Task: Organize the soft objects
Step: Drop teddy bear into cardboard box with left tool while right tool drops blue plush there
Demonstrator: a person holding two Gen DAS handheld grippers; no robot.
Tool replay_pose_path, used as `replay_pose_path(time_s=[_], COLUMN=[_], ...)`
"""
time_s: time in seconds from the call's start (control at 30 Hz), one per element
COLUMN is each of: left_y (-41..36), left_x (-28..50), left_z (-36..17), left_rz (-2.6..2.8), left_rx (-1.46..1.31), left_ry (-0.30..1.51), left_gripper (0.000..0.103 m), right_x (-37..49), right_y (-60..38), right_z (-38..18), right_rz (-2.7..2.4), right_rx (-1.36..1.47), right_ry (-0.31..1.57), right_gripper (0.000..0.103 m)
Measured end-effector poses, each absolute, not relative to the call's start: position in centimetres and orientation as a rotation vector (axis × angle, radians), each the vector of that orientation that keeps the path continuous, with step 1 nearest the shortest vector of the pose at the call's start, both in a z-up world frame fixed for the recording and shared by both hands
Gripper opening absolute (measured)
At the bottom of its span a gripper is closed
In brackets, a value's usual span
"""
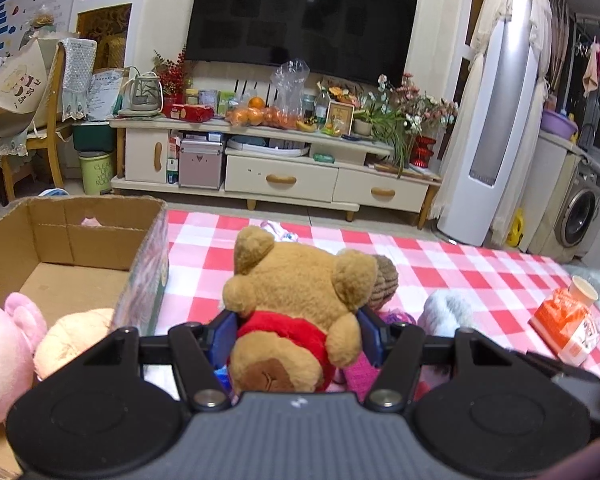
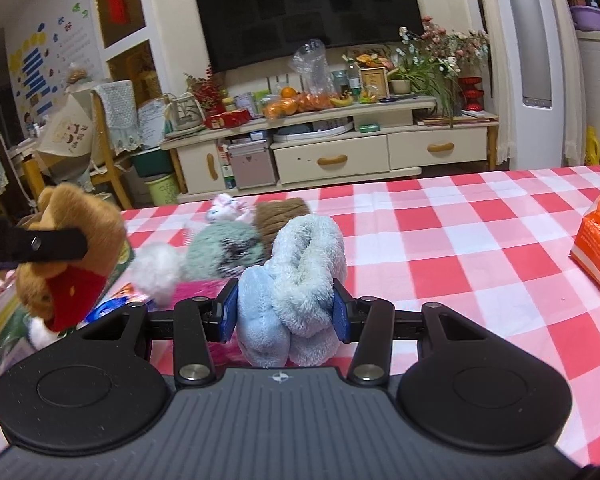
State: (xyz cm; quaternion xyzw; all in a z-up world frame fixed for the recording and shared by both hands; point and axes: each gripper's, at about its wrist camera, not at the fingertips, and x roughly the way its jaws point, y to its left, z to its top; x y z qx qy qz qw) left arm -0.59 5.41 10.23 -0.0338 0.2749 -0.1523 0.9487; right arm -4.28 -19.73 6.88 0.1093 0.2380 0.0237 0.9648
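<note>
A tan teddy bear (image 1: 296, 304) in a red shirt sits clamped between my left pads at lower centre, its head toward the room. My right pads squeeze a pale blue fluffy plush (image 2: 296, 280) at centre frame. At left, the open cardboard box (image 1: 60, 240) holds a pink plush (image 1: 4, 356) and a cream one (image 1: 76, 336).

Wall-mounted television (image 1: 300, 16) above cluttered cream cabinet (image 1: 276, 160) — lamplit.

The green bin (image 1: 95, 173) reads "CLEAN UP YOUR ROOM".
</note>
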Motion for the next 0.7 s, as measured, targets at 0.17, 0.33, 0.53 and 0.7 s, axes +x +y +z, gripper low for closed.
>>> replay_pose_path(time_s=[0.17, 0.33, 0.53, 0.7], left_y=[6.7, 8.5, 11.2, 14.0], left_x=[-0.9, -1.1, -1.1, -0.4], left_z=[11.1, 12.1, 13.1, 13.6], left_rz=[-0.305, -0.288, -0.242, -0.181], left_rx=[-0.100, -0.138, -0.171, -0.195], left_ry=[0.534, 0.506, 0.472, 0.463], left_gripper=[0.061, 0.061, 0.061, 0.061], right_x=[-5.1, -5.9, -6.6, -6.7], right_y=[-18.0, -15.4, -11.4, -8.4], right_z=[7.5, 8.7, 10.6, 12.2], right_rz=[0.095, 0.157, 0.267, 0.365], right_rx=[0.233, 0.205, 0.178, 0.173], right_ry=[0.482, 0.466, 0.437, 0.415], right_gripper=[0.057, 0.057, 0.057, 0.057])
